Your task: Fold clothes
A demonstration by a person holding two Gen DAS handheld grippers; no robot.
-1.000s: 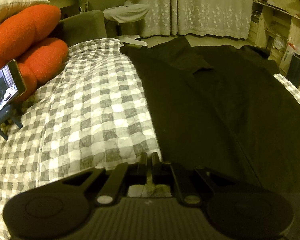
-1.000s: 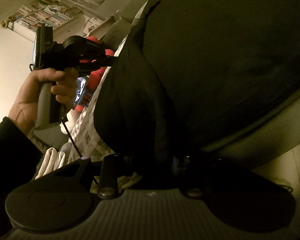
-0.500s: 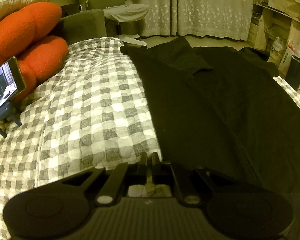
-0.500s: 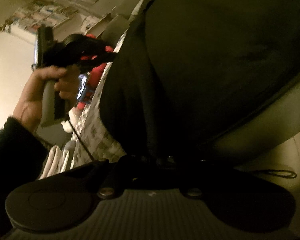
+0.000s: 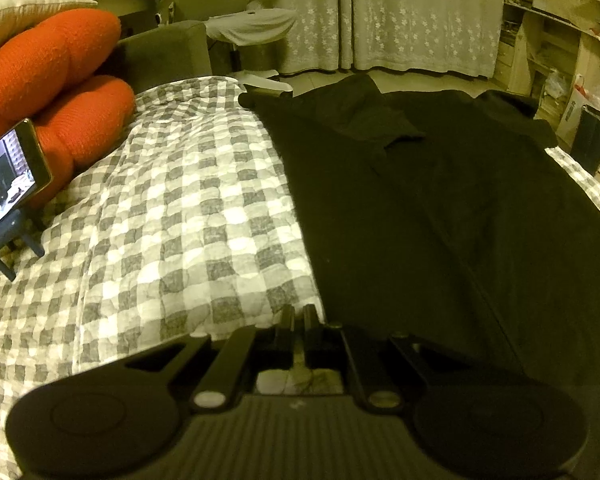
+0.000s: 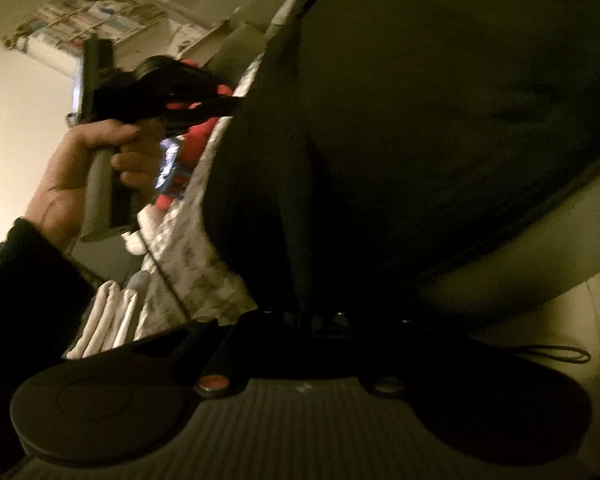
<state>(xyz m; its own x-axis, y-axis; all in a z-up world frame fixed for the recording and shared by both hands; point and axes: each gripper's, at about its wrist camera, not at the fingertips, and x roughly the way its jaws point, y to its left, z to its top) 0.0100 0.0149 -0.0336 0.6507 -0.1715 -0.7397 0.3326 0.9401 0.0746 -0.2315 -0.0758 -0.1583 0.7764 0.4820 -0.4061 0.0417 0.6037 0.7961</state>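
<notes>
A black garment [image 5: 440,208] lies spread over the right half of a grey-and-white checked bedspread [image 5: 172,208]. My left gripper [image 5: 299,314] is shut right at the garment's near left edge, where black cloth meets the checks. The right wrist view shows that left gripper [image 6: 224,106], held by a hand [image 6: 100,148], with its tips meeting the edge of the garment [image 6: 440,100]. My right gripper [image 6: 304,316] is shut on the near edge of the garment, and a ridge of black cloth rises from its jaws. The dark cloth hides the right fingertips.
An orange cushion [image 5: 52,92] and a phone on a stand [image 5: 8,184] sit at the bedspread's left. Beyond the bed are a chair [image 5: 244,28], curtains [image 5: 380,16] and shelves [image 5: 560,32]. Folded white cloth [image 6: 104,320] lies below the hand in the right wrist view.
The right jaws, apart around a fold of black cloth one second ago, have closed on it. The left gripper and the garment in its view have not moved.
</notes>
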